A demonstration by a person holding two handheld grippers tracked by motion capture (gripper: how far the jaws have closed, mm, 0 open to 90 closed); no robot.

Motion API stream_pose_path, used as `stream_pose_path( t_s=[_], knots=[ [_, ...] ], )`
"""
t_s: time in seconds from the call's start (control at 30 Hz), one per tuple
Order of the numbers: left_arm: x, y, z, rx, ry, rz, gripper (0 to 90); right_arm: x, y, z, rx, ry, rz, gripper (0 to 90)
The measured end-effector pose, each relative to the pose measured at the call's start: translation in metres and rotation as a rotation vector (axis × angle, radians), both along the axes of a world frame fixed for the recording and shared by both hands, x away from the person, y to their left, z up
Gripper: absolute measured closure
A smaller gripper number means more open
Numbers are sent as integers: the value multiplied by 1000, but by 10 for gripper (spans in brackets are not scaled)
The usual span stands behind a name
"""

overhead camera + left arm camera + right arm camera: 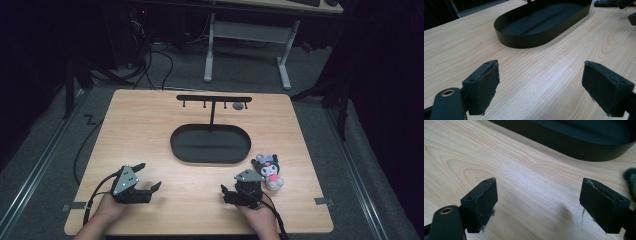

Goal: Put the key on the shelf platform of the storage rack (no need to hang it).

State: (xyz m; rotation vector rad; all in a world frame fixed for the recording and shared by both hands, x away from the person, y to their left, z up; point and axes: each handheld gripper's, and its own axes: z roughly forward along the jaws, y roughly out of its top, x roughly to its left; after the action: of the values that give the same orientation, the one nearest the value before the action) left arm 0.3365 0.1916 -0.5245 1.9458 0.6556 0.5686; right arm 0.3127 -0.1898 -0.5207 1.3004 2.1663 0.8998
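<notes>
Wooden table [150,125]; high view's plush toy [270,171].

Bare table [150,130] between both tools, black tray [210,144] ahead (centre), plush toy [270,171] right

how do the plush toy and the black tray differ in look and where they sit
The plush toy is small, soft and multicoloured, black with pink and white; the black tray is a much larger, rigid, plain black oval with a low wall. The toy lies near the table's right edge, beside the right gripper; the tray sits mid-table, farther from both grippers. Both rest on the wooden table, untouched.
</notes>
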Motion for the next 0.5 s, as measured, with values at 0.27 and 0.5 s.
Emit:
stream_pose_path(
  t_s=[0.27, 0.5],
  knots=[
    [0, 0, 0, -1, 0, 0, 154, 0, -2, 0, -17, 27, -1, 150],
    [0, 0, 0, 0, 0, 0, 154, 0, -5, 2, -23, 52, -8, 151]
  ],
)
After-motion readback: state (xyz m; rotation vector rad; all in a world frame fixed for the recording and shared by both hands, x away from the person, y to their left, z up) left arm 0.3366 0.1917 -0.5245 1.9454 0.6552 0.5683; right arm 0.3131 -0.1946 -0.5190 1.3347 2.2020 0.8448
